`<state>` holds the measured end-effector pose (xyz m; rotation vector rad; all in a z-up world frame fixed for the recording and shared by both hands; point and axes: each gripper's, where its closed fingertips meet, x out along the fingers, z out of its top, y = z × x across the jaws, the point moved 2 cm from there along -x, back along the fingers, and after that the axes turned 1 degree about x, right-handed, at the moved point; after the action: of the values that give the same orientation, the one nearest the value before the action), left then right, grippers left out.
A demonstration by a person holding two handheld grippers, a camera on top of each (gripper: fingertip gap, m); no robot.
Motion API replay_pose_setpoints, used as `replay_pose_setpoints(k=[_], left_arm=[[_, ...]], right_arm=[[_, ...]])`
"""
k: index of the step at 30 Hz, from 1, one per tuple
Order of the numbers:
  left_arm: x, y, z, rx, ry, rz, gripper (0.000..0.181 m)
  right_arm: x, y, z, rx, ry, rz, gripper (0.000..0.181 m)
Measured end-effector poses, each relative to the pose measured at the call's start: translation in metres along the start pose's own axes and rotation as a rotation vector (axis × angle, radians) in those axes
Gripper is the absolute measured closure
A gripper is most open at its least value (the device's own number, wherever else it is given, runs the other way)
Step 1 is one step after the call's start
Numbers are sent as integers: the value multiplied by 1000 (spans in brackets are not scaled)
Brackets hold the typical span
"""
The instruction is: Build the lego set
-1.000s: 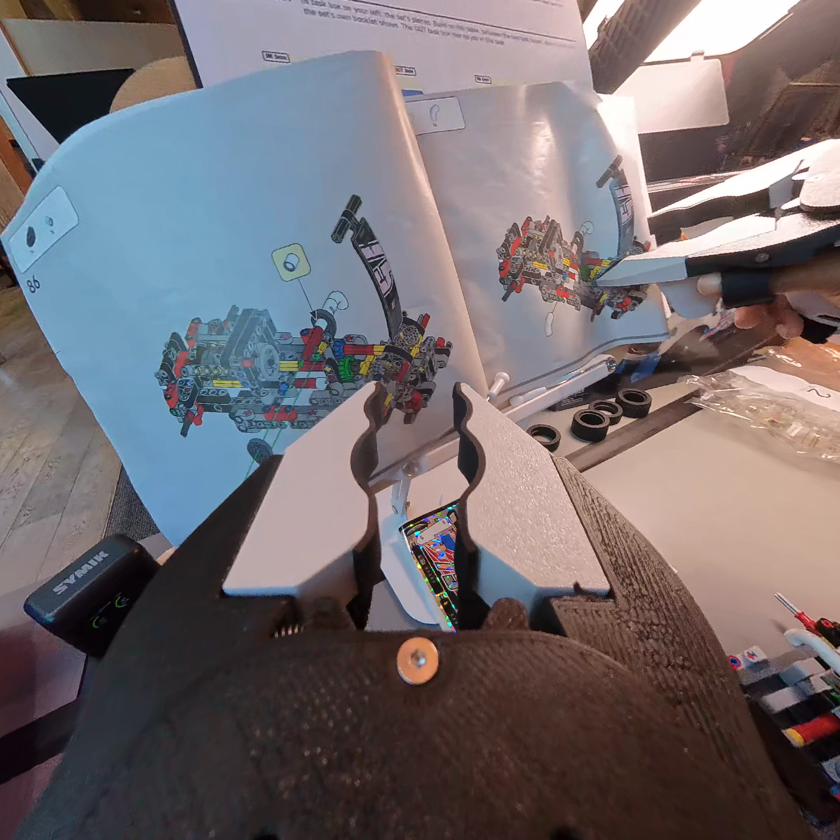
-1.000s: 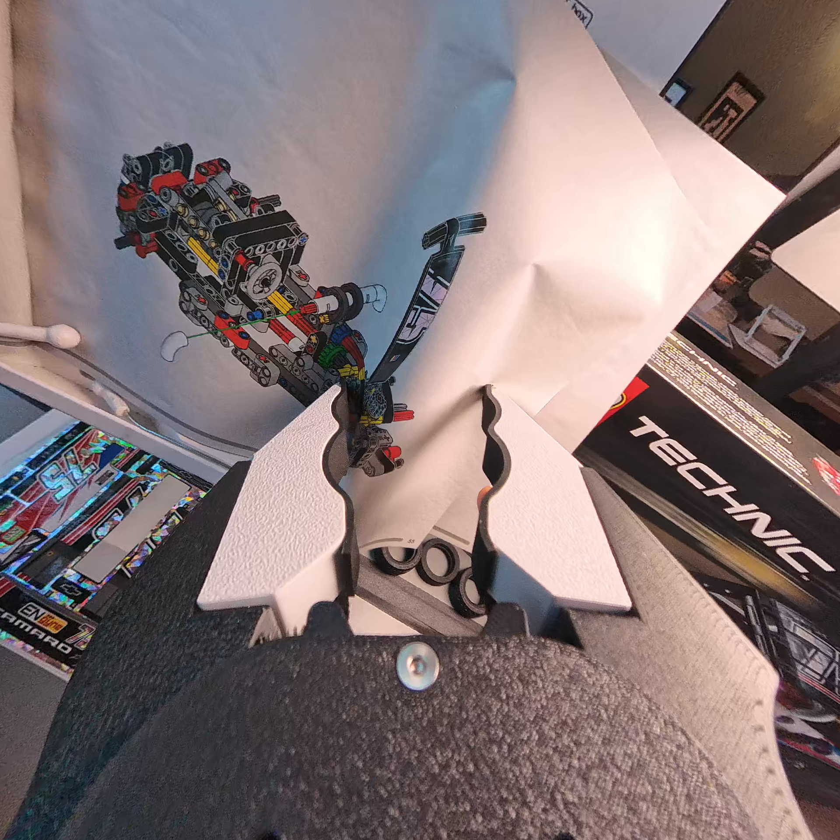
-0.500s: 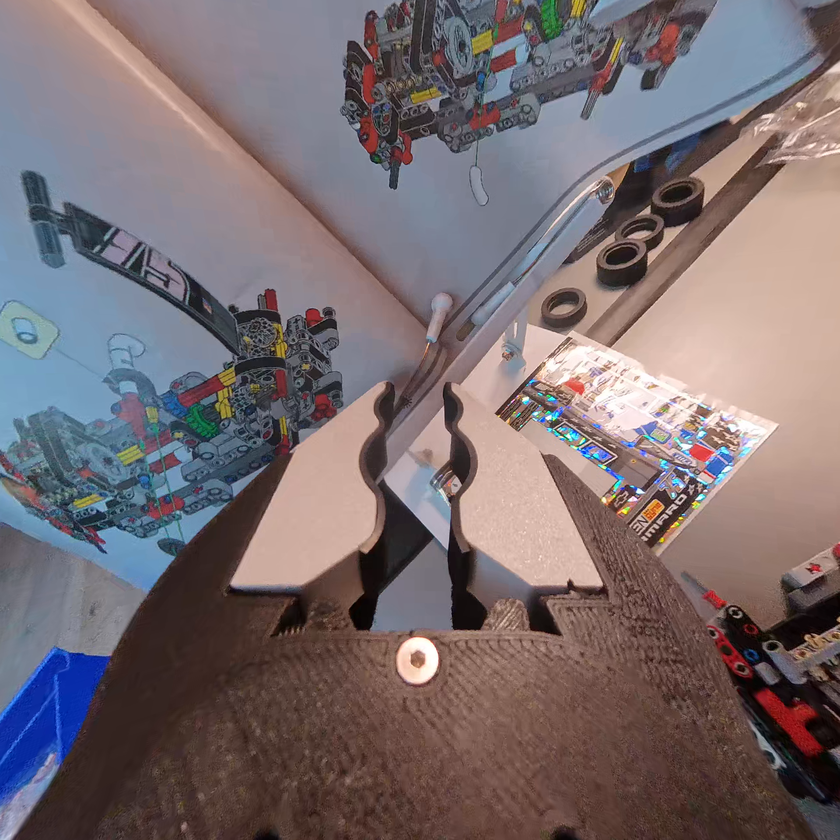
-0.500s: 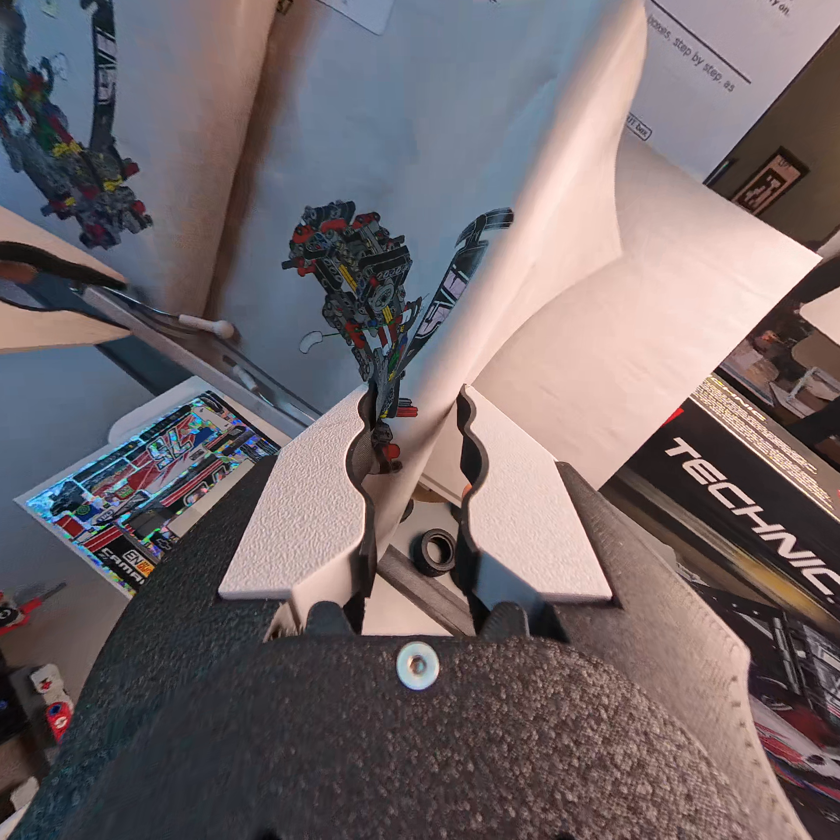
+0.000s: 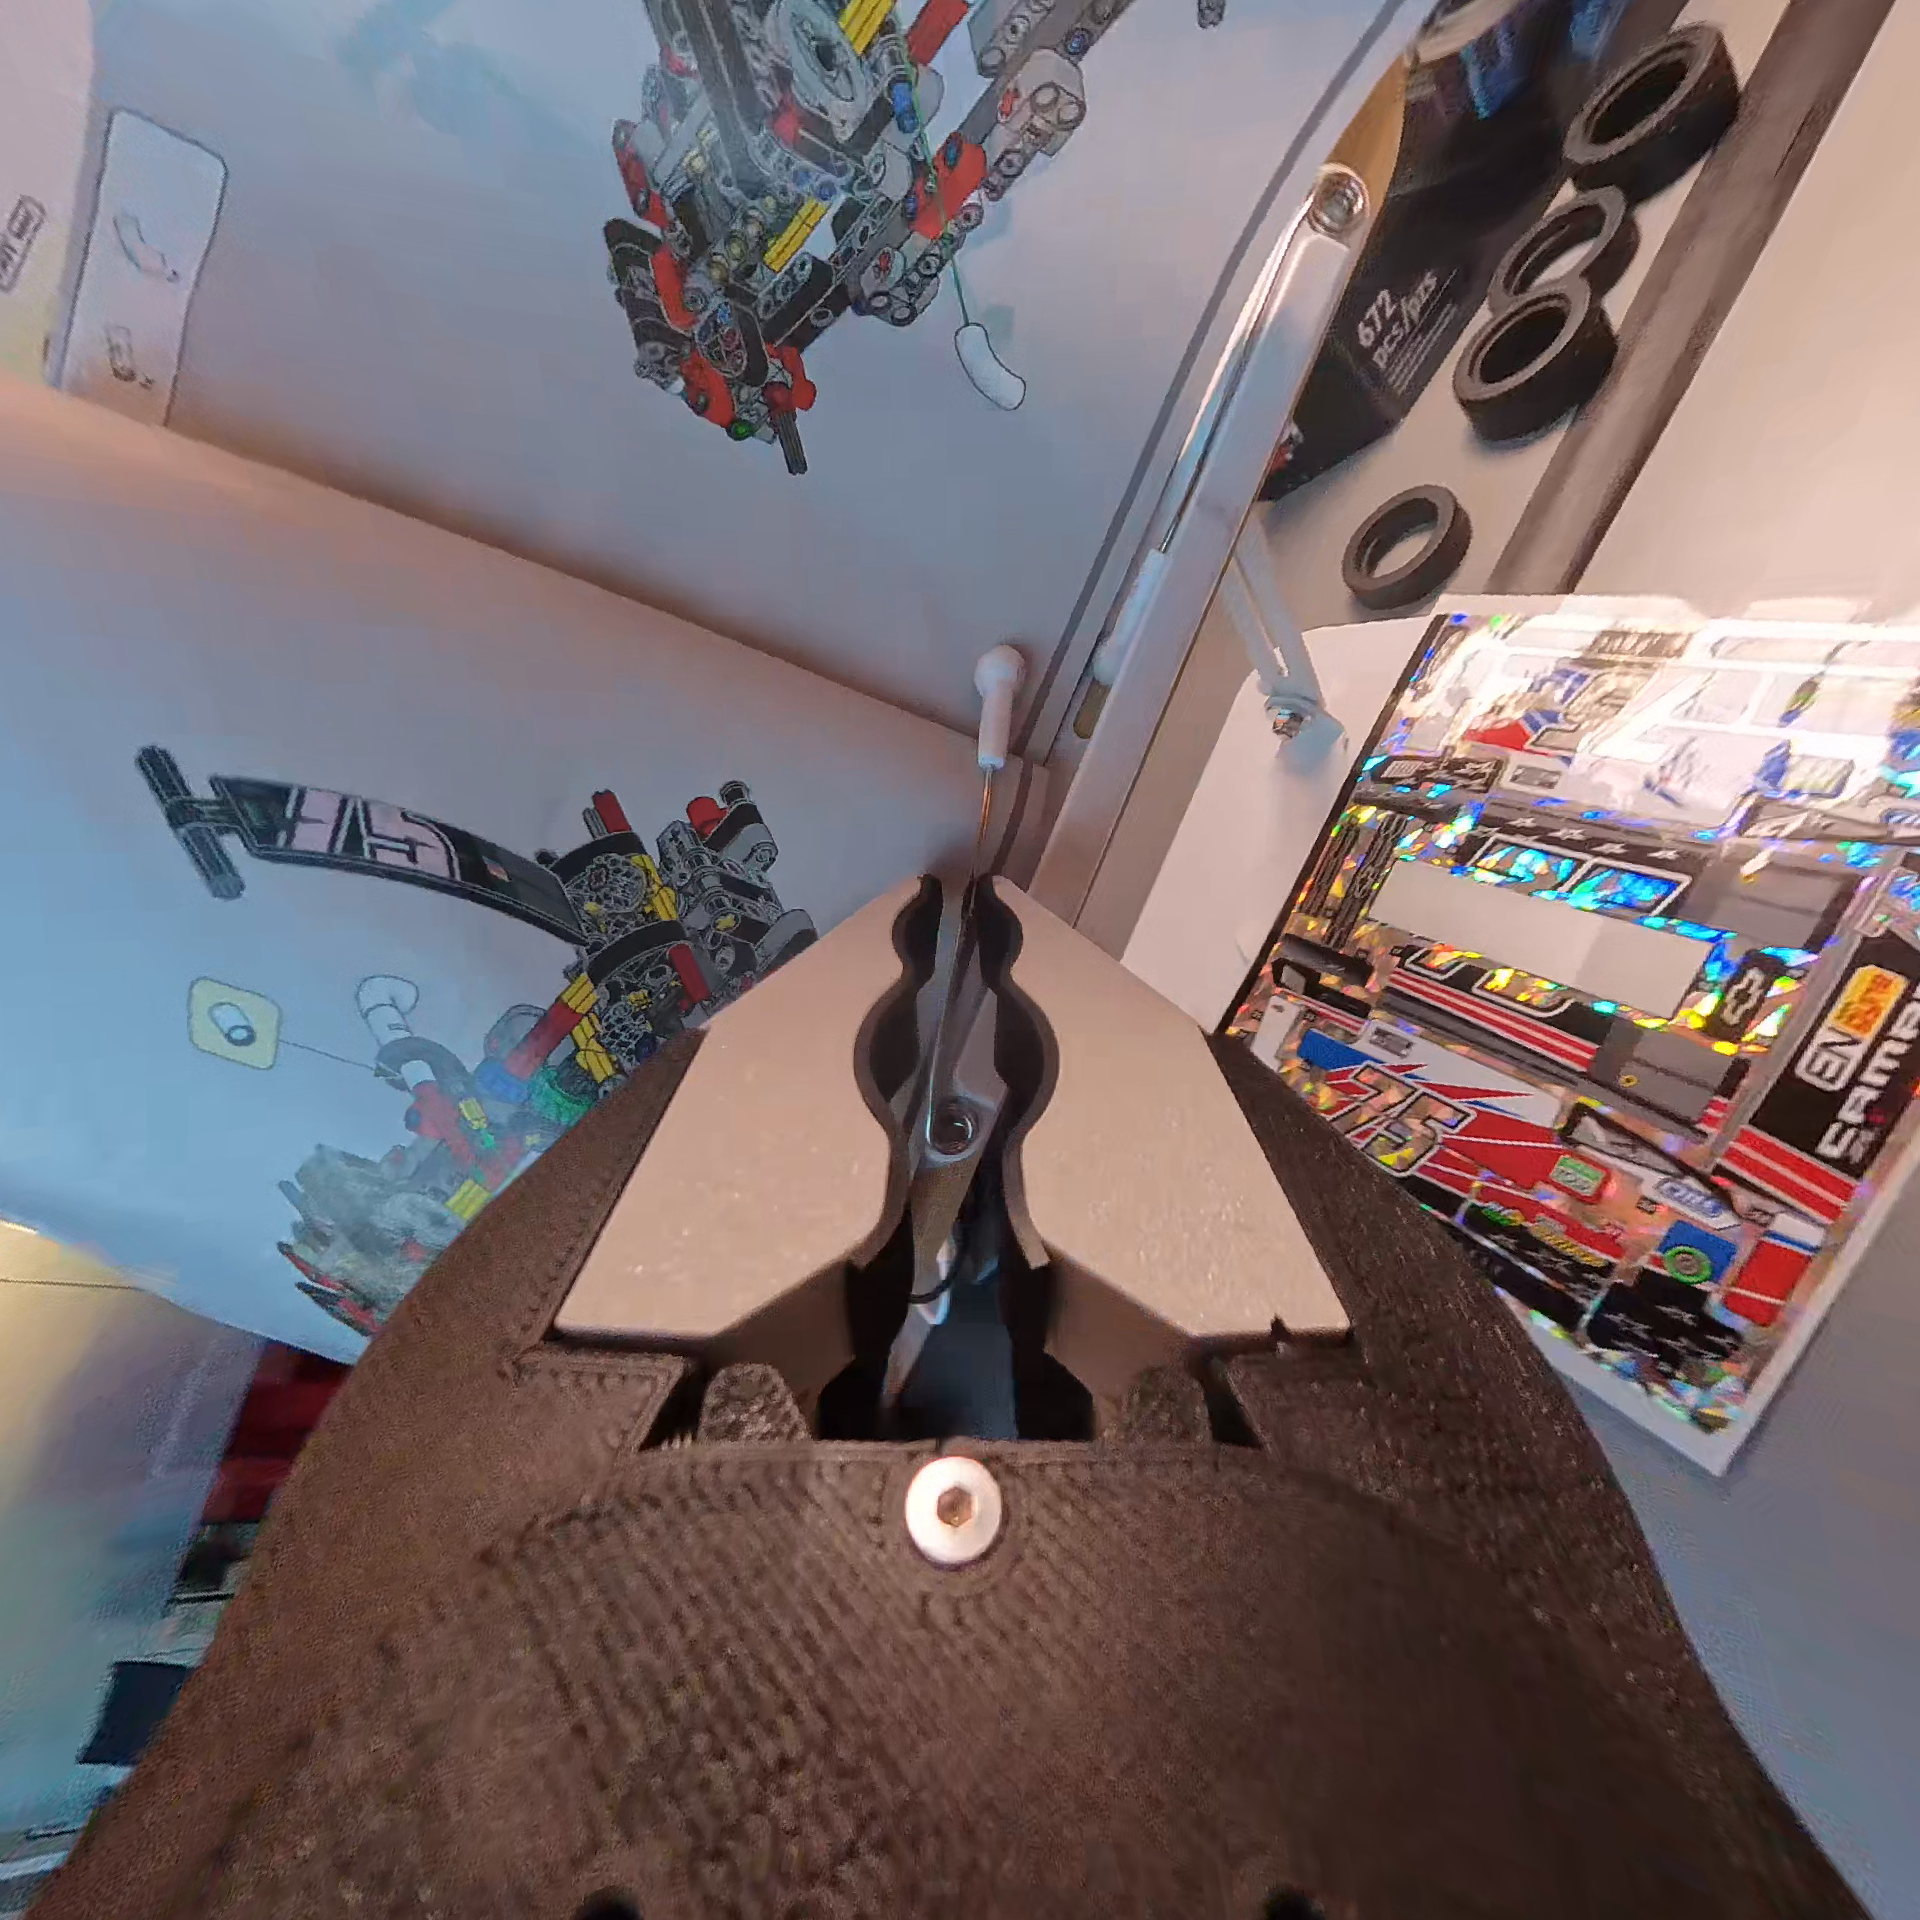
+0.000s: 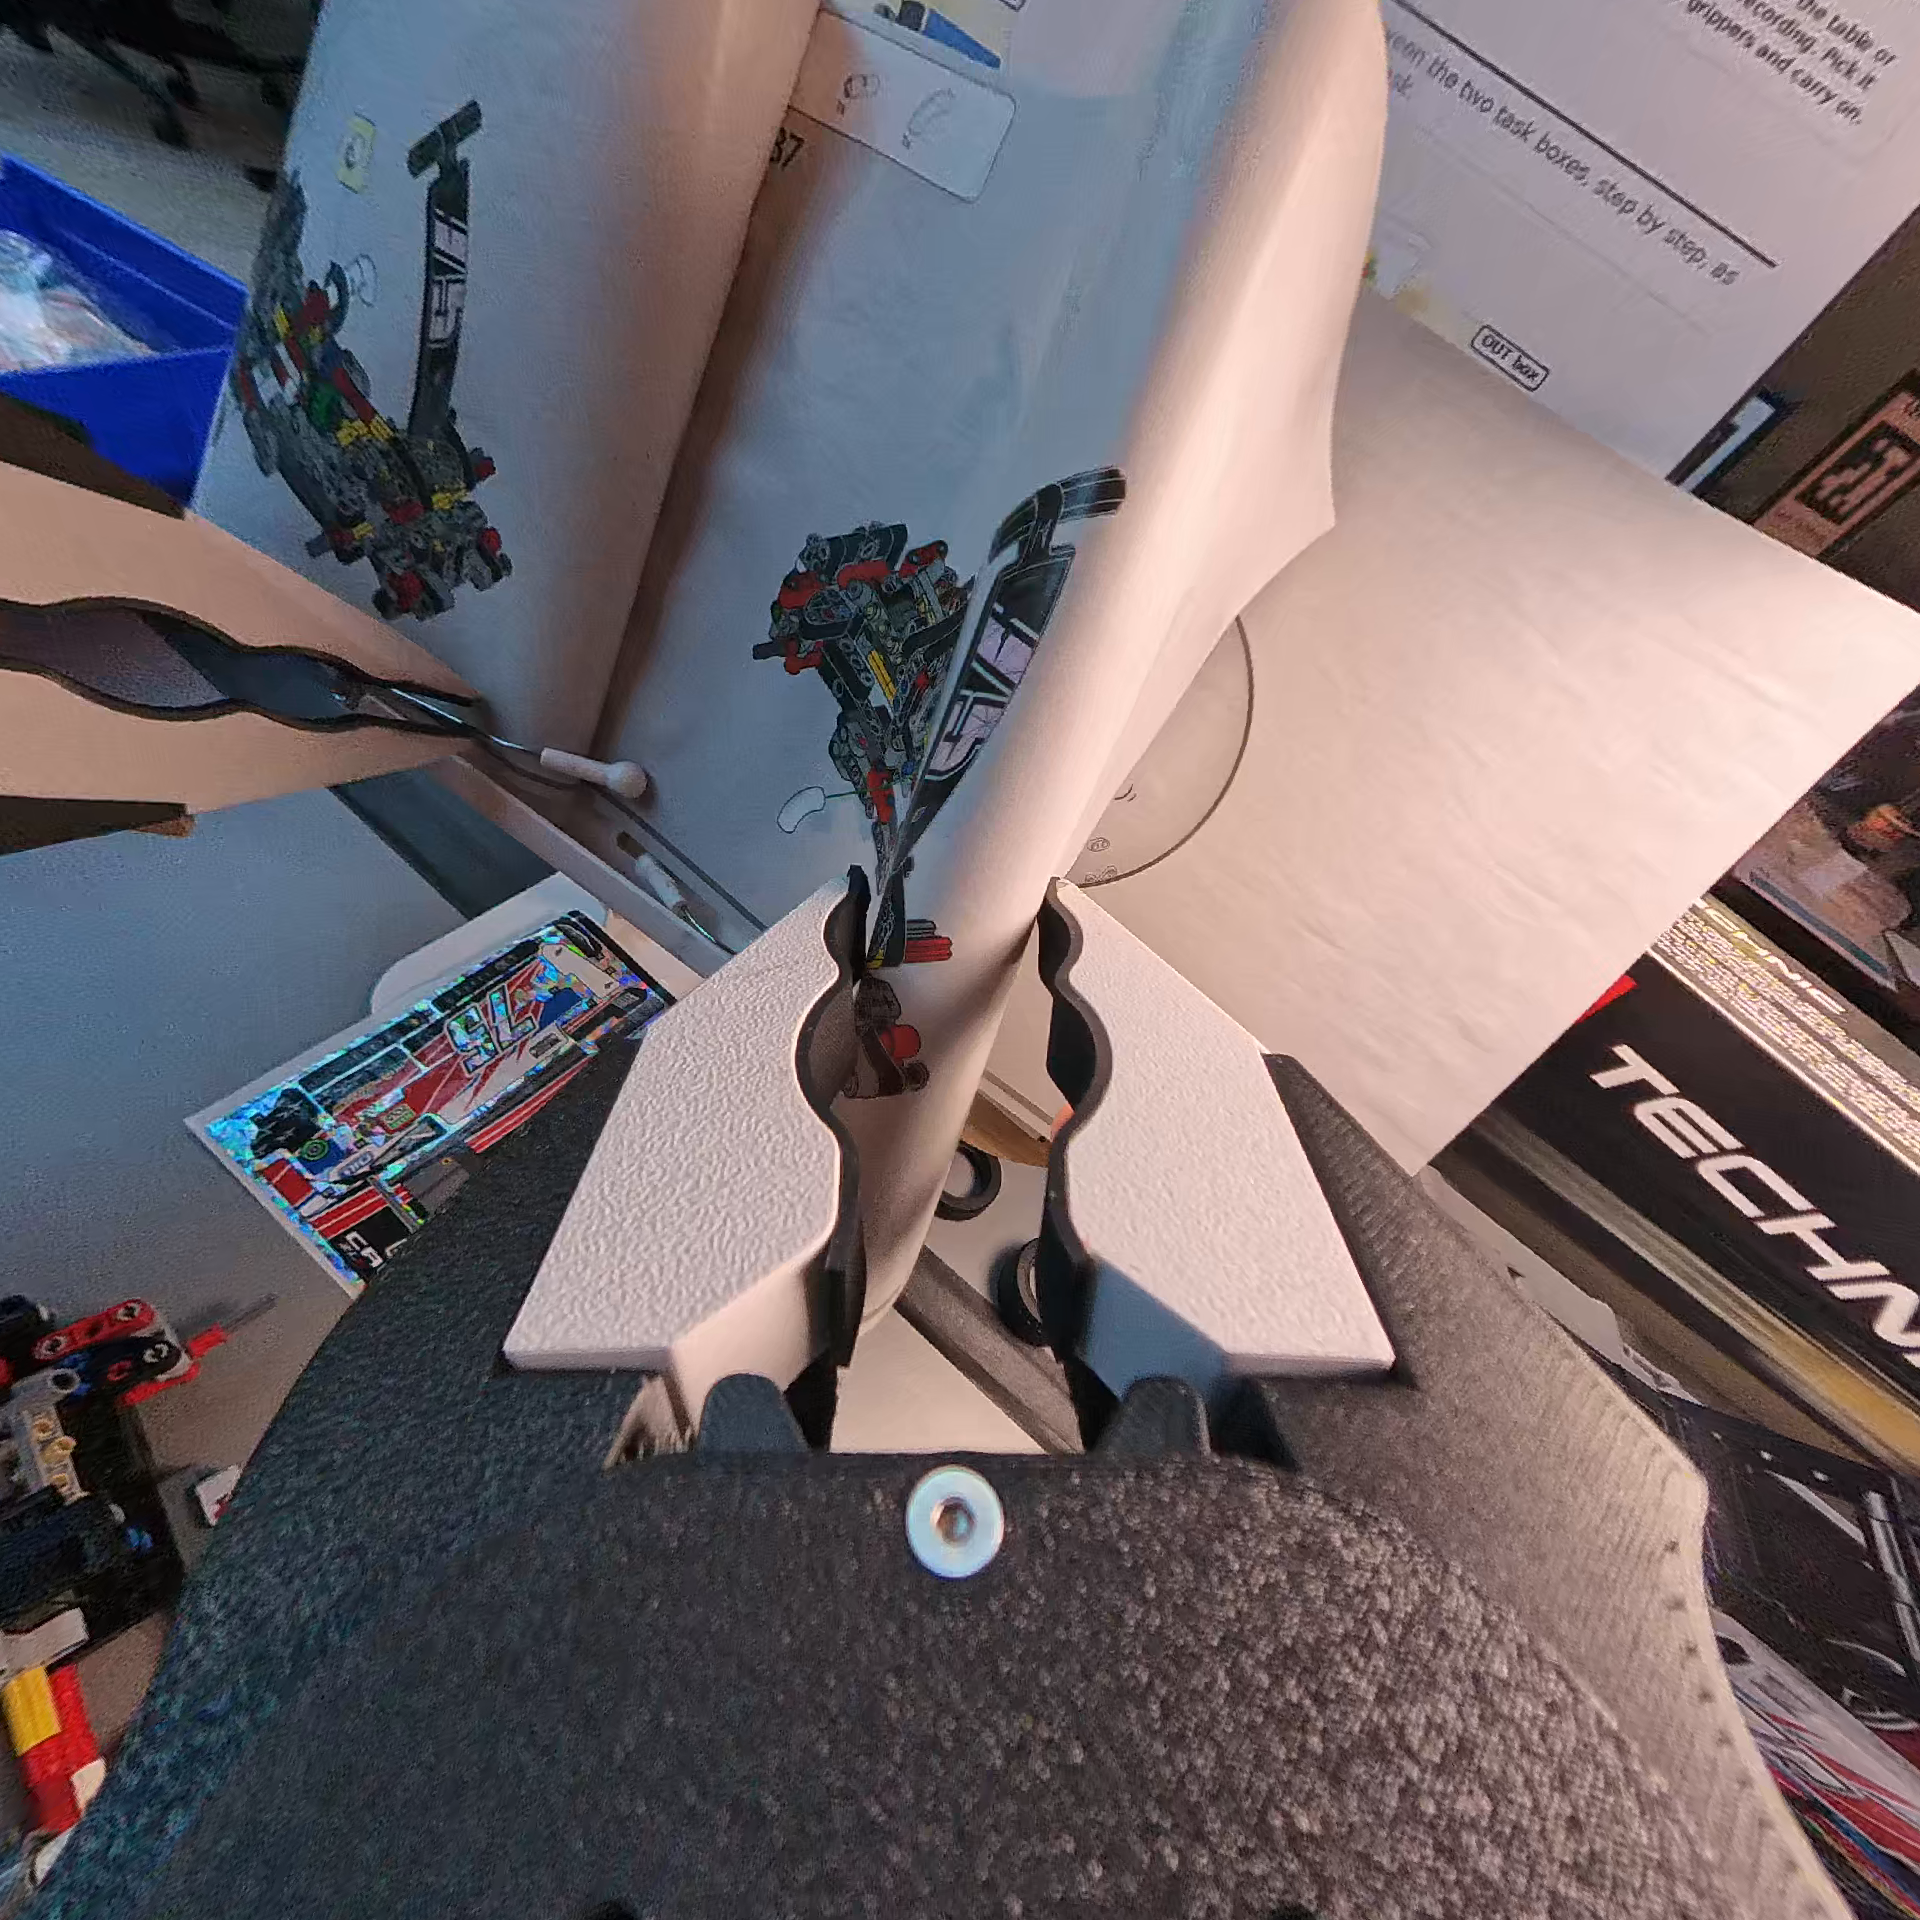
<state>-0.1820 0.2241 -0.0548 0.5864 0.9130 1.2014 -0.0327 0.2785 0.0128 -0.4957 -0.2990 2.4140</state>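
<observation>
The open instruction booklet (image 5: 520,623) stands on a white book stand (image 5: 1132,582). My left gripper (image 5: 961,888) is shut on the stand's thin wire page-holder (image 5: 995,686), which has a white tip. The right wrist view shows the same grip from the side, with the wire page-holder (image 6: 592,774) sticking out of the left gripper (image 6: 457,717). My right gripper (image 6: 951,904) is open, and a curled right-hand page of the booklet (image 6: 966,644) runs between its fingers. A partly built model (image 6: 73,1403) lies at the lower left.
A shiny sticker sheet (image 5: 1558,987) lies on the grey table in front of the stand. Several black tyres (image 5: 1538,343) sit beyond it by a dark strip. A black set box (image 6: 1714,1143) is on the right. A blue bin (image 6: 114,343) is at the far left. The gap from one gripper's tips to the other's is roughly 15 cm. To reach the partly built model (image 6: 73,1403) in a straight line is about 20 cm for my left fingers, about 25 cm for my right.
My left gripper moved down to the stand's ledge and closed on the wire page-holder. My right gripper swung left with the page between its fingers, and the page curled over more.
</observation>
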Motion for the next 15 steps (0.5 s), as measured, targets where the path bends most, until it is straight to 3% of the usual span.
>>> replay_pose_setpoints(k=[4, 8, 11, 15], left_arm=[[2, -2, -2, 147, -41, 66, 181], [1, -1, -1, 75, -27, 79, 181], [-12, 17, -3, -219, -107, 96, 181], [-34, 40, -36, -848, -270, 106, 181]], right_arm=[[3, 3, 0, 2, 16, -21, 151], [1, 4, -1, 5, 22, -39, 151], [-1, 3, -1, 24, 22, -35, 153], [-7, 13, 13, 32, -25, 8, 159]])
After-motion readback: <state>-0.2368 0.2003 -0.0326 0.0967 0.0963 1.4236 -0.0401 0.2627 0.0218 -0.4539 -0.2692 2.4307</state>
